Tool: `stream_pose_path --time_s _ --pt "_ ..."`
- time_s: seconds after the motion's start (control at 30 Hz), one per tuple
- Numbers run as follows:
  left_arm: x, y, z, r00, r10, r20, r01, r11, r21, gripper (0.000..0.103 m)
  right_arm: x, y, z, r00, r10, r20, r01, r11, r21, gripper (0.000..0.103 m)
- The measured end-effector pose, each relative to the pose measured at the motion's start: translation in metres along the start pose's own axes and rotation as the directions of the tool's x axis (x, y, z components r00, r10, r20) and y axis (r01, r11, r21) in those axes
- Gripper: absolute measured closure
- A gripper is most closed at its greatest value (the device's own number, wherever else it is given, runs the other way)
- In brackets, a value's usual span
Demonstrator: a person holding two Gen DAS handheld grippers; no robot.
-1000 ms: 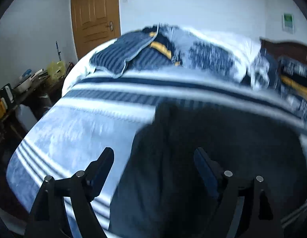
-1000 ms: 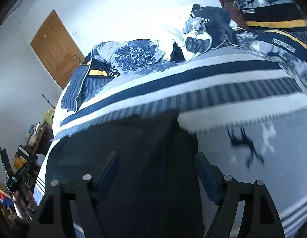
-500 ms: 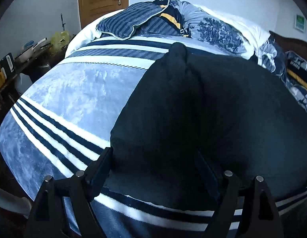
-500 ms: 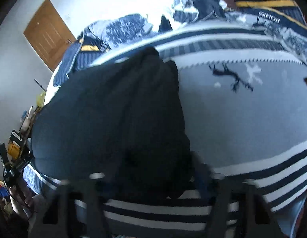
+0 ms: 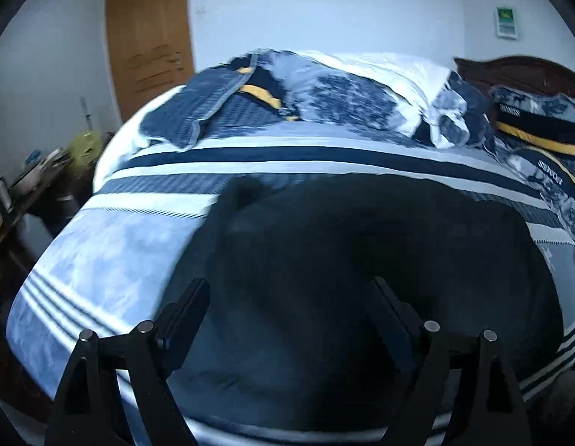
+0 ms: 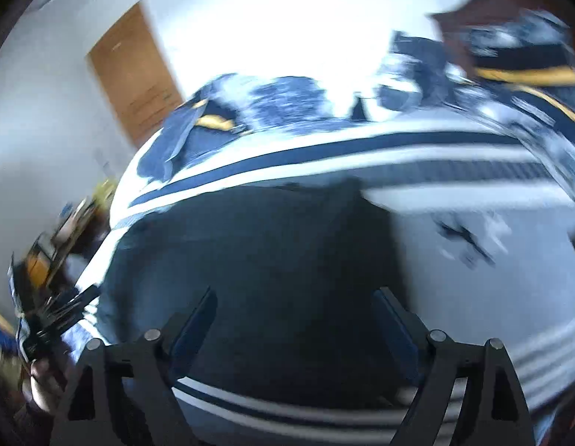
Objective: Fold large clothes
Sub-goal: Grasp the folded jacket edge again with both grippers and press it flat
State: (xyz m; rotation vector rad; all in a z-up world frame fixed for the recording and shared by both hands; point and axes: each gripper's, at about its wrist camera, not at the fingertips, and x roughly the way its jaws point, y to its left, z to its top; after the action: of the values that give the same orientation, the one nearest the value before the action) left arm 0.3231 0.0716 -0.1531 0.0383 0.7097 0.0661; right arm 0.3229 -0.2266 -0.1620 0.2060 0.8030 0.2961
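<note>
1. Jaws of both the left gripper [image 5: 287, 308] and right gripper [image 6: 293, 316] stand apart, holding nothing.
2. Half a second ago both sat low against the dark garment [image 5: 361, 260]; now they have lifted back, so that fold looks laid.
3. It lies flat on the striped bed [image 5: 113, 245], near the front edge, with bare blanket either side.
</note>
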Motion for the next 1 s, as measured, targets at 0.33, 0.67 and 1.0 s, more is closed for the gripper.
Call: stream_pose_path --time_s 0.33,0.67,1.0 --pt "0.115 -0.039 0.077 0.993 0.091 -0.072 -0.083 0.991 0.108 0.016 0.167 0.019 0.078 0.973 -0.095 -0.21 0.074 0.992 -0.105 0.015" --pt "0.19 -0.01 0.067 0.989 0.03 -0.143 -0.038 0.998 -0.051 0.008 0.215 -0.059 0.089 0.941 -0.242 -0.235 0.24 0.97 -0.034 0.017" --pt "0.155 -0.012 0.162 0.991 -0.073 -0.112 0.074 0.997 0.003 0.008 0.184 -0.088 0.151 0.97 0.051 -0.239 -0.017 0.989 0.144 0.018"
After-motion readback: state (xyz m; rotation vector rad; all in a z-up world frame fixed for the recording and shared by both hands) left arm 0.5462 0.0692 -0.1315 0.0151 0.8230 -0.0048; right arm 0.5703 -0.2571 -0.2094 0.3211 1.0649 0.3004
